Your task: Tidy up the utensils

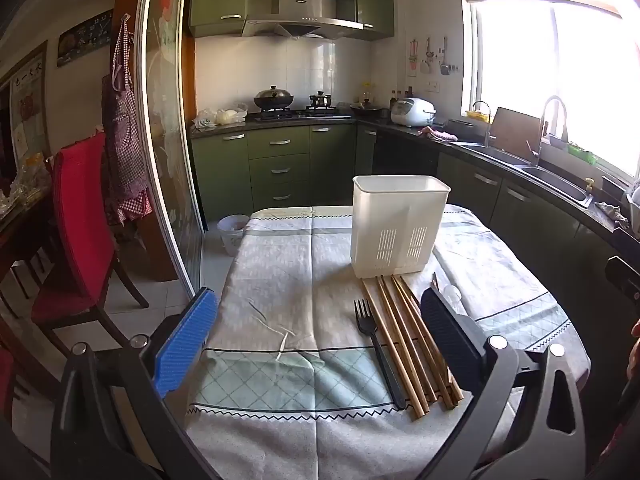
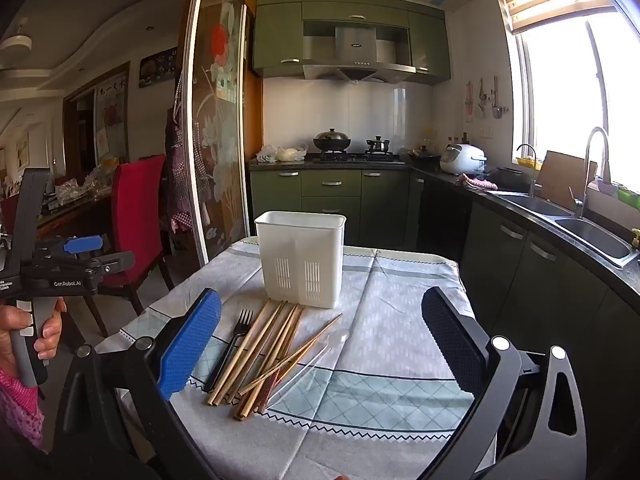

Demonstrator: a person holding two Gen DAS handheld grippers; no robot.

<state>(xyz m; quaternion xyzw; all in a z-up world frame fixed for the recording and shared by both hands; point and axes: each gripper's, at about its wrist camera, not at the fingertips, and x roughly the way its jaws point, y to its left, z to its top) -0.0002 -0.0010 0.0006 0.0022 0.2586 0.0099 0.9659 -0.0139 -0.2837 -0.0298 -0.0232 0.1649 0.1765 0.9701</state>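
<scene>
Both the left gripper [image 1: 318,334] and right gripper [image 2: 322,336] are released; chopsticks [image 2: 260,354] and a black fork [image 2: 232,344] lie between the right jaws, beyond them a white holder [image 2: 300,258].

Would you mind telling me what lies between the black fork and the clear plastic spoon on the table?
The wooden chopsticks lie in a loose bundle between the fork and the spoon; the right wrist view shows this best.

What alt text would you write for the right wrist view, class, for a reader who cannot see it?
An open right gripper hovers over a clothed table where a black fork, a bundle of wooden chopsticks and a clear plastic spoon lie in front of an upright white utensil holder. The left gripper shows at the left edge, a green kitchen behind.
</scene>
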